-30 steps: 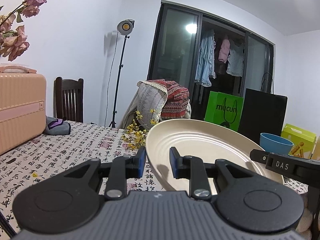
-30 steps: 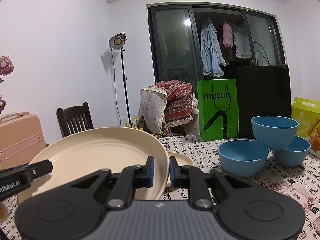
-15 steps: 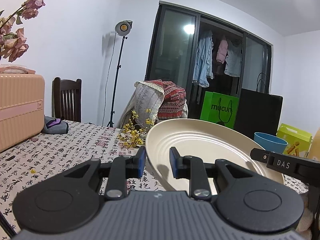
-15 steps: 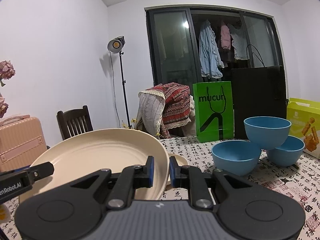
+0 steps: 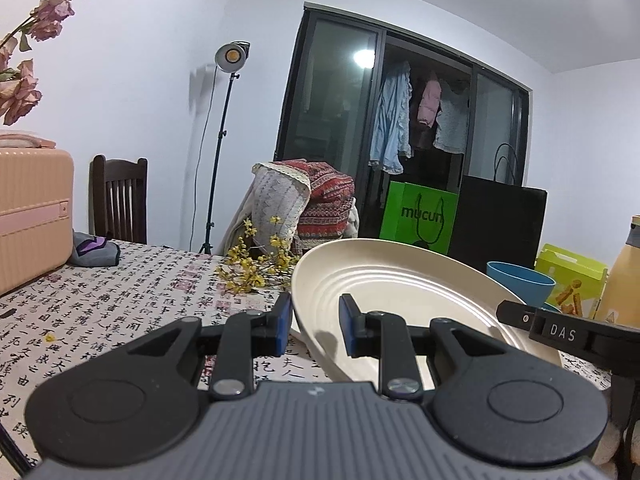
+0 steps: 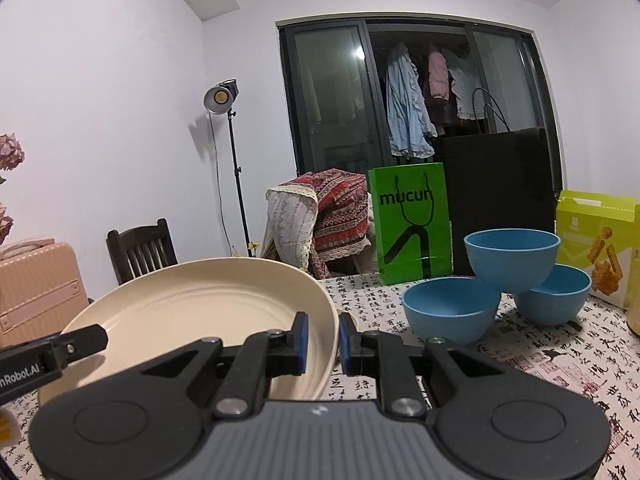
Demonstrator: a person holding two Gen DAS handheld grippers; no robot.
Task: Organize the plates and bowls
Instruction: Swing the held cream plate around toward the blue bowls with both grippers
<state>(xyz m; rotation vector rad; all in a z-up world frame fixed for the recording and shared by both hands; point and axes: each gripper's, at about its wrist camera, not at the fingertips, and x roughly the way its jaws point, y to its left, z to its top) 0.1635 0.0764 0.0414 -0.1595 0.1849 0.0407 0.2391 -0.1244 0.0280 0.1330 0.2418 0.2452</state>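
We hold one large round cream plate with ridged rings (image 5: 400, 300) between our two claws, lifted off the table and tilted rather than flat. In the left wrist view its face slopes up toward the far left rim and down toward the near right. The left claw (image 5: 313, 320) is nearly closed on the plate's left rim, one blue pad outside the rim and the other on the ringed inner face. In the right wrist view the right claw (image 6: 323, 340) pinches the opposite, right rim of the same plate (image 6: 208, 312), its pads almost together with the thin edge between them. The plate's width therefore runs from claw to claw, with the upper face turned toward us and the room ahead.

Just past the right claw's tips, peeking out from behind the plate's rim, is a sliver of a second cream dish (image 6: 350, 318); we cannot tell its full shape.

Ahead and to the right of the right claw, three round blue bowls stand on the table covered with a calligraphy-print cloth (image 6: 540, 360). Two sit on the cloth: the nearer left bowl (image 6: 450, 312) and the farther right bowl (image 6: 554, 296). The third bowl (image 6: 512, 256) rests upright on top, bridging their rims. The lower left bowl looks empty; we cannot see into the other two.
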